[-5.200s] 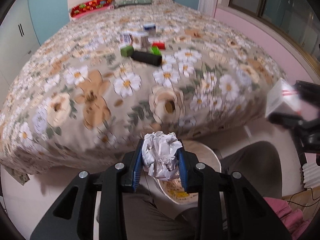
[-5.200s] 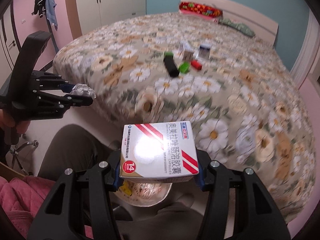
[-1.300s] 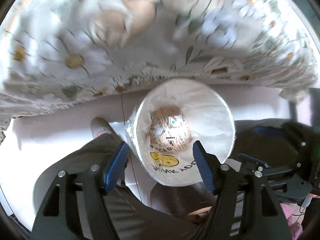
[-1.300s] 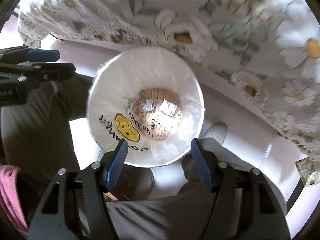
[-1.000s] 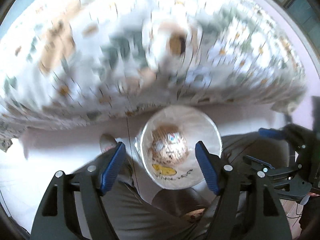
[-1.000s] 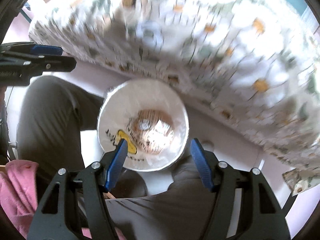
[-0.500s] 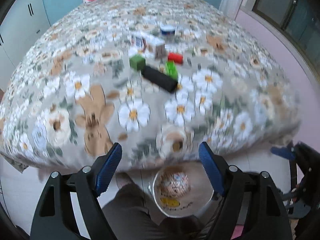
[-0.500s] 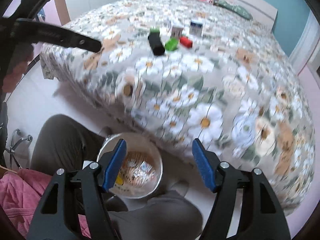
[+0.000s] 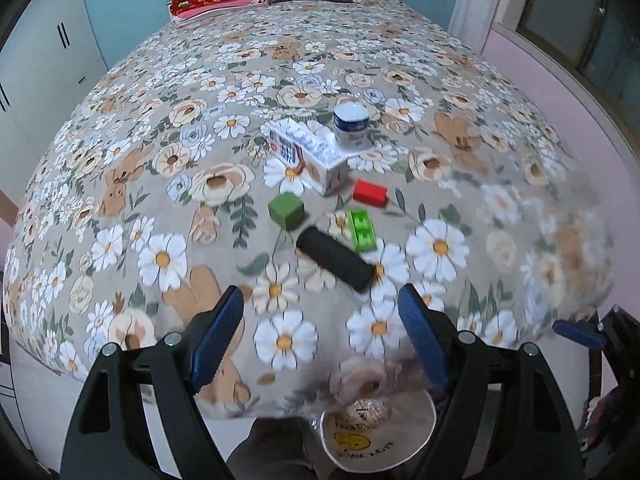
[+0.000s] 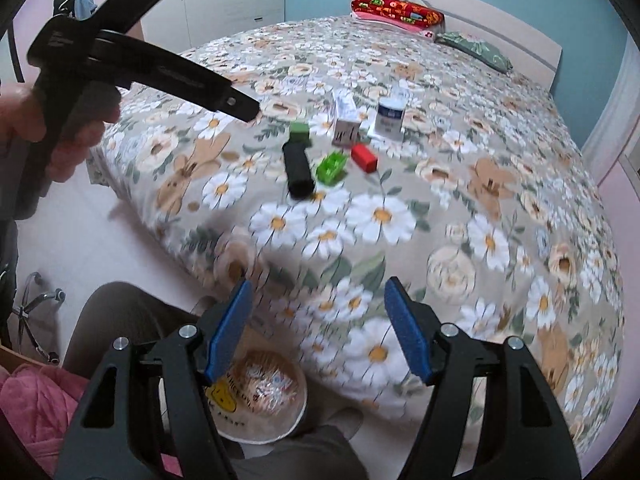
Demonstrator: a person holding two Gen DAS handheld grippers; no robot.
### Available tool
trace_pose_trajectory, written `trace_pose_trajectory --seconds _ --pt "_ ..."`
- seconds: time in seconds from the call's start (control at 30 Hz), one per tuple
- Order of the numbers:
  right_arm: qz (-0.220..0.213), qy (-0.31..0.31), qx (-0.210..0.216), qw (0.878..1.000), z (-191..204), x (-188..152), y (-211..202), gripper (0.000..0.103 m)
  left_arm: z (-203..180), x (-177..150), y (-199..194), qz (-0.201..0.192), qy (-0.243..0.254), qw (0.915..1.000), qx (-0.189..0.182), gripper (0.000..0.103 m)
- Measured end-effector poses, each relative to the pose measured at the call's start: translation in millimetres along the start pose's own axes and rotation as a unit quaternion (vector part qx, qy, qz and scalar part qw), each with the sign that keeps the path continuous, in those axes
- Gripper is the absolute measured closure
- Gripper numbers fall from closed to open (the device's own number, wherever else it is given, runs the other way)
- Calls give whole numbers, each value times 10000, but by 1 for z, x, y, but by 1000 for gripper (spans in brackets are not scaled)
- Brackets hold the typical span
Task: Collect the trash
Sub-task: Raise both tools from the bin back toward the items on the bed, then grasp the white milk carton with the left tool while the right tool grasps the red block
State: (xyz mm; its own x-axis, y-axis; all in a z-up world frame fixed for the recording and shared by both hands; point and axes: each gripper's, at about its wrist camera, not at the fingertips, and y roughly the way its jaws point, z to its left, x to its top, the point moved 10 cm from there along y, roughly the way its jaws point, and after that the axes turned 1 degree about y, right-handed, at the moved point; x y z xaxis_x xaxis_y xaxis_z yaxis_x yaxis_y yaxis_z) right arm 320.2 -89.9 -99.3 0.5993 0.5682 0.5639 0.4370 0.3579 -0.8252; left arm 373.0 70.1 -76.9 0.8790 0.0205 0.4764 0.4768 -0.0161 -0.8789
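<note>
The trash bin (image 9: pixel 380 436) sits on the floor at the near edge of the bed (image 9: pixel 160 184), low between the person's knees, with crumpled paper and a box already inside. Remaining litter lies mid-bed, well beyond both grippers: a black cylinder (image 9: pixel 334 258), green cube (image 9: pixel 286 211), green clip (image 9: pixel 362 229), red block (image 9: pixel 370 193), white carton (image 9: pixel 308 154) and white jar (image 9: pixel 351 125). The left gripper (image 9: pixel 320 332) has its jaws spread and empty; its jaws have just been opening. The right gripper (image 10: pixel 316 328) is likewise released, holding nothing. The next reach would best take the nearest piece, the cylinder, across its narrow width.
</note>
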Motion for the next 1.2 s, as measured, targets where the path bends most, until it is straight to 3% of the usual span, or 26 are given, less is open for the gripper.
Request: trace_pose_trajectory --seconds 0.3,0.63,1.07,1.13,1.2 --pt "-115 -151 -51 9998 -30 52 30 35 15 54 47 256 -466 9985 105 22" --pt "-35 -207 165 9996 -65 90 103 35 25 107 112 498 -919 9938 390 22" --pt "327 -224 614 9973 -81 105 212 35 33 129 196 908 -1124 9874 639 22" --pt "285 -328 580 9974 -79 110 222 39 34 129 205 943 -1107 9872 658 22" --pt "280 -351 580 9973 -77 114 232 48 34 128 214 981 -1135 9869 598 35"
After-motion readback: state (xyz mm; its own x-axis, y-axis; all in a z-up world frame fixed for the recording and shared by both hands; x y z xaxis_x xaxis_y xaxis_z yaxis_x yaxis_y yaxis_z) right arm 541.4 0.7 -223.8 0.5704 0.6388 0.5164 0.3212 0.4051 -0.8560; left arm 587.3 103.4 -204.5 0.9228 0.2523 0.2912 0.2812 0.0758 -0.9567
